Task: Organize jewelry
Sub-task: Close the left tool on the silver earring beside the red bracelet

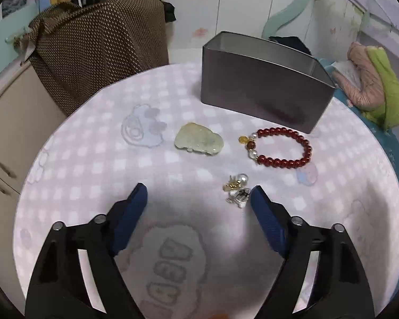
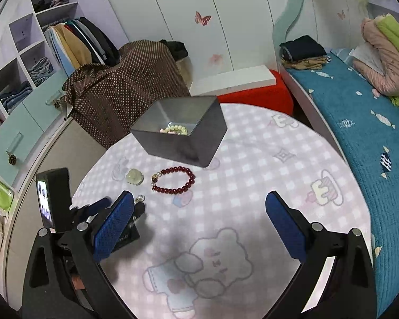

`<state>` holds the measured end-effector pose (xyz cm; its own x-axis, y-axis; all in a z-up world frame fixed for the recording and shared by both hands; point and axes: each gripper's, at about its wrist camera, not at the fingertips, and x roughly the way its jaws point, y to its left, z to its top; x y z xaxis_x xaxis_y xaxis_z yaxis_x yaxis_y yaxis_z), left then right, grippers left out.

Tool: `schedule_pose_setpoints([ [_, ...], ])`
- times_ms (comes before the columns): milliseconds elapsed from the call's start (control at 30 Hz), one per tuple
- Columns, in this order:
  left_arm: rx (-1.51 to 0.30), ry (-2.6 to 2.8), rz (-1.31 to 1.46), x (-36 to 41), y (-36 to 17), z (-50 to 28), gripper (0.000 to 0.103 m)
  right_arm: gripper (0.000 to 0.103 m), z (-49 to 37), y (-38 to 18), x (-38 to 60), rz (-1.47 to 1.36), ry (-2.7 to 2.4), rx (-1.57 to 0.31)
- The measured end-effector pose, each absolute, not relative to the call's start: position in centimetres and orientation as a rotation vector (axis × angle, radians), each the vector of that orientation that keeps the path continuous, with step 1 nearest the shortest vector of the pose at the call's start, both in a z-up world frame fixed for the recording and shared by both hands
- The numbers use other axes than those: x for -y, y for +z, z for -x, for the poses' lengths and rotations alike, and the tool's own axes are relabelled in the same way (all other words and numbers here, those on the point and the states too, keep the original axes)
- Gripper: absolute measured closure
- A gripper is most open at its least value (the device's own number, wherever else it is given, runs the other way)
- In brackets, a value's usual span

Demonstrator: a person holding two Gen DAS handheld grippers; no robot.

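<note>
Since the small pearl-and-gold earring cluster [image 1: 236, 190] lies just inside the right fingertip of the left gripper [image 1: 198, 195], whose jaws are spread wide w/ nothing held, it is prob. being lined up as the next pick. The red bead bracelet [image 1: 280, 146] & pale jade pendant [image 1: 196, 140] are left further ahead on the cloth, short of the grey tin [image 1: 263, 90], where a pale bead strand [image 2: 174, 129] is already stowed. The right gripper [image 2: 199, 203] is held apart & empty, high over bare cloth, bracelet ahead-left.

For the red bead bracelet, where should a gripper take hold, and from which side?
The bracelet lies flat as an open loop on the tablecloth, apart from the tin. Probably best to come straight down from above and pinch across one strand of red beads, one finger inside the loop and one outside, on the side away from the gold charm.
</note>
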<state>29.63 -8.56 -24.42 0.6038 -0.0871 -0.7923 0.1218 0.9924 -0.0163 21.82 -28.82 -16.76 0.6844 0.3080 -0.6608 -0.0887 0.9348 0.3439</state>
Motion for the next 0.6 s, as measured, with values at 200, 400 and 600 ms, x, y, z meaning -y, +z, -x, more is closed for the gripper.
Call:
schedule_pose_setpoints([
  [200,-0.908,-0.134,-0.049,8.1,-24.2,-29.3,0.052,0.007,-21.8,-17.1,27.8,-0.285,0.256,-0.804],
  [400,-0.914,-0.153,-0.015,6.4,-23.7,-28.5,0.085,0.007,-22.3,-17.6,26.9,-0.274,0.271,-0.823],
  [600,-0.921,-0.158,0.020,3.9,-23.2,-27.5,0.088,0.007,-24.0,-19.1,23.7,-0.177,0.312,-0.870],
])
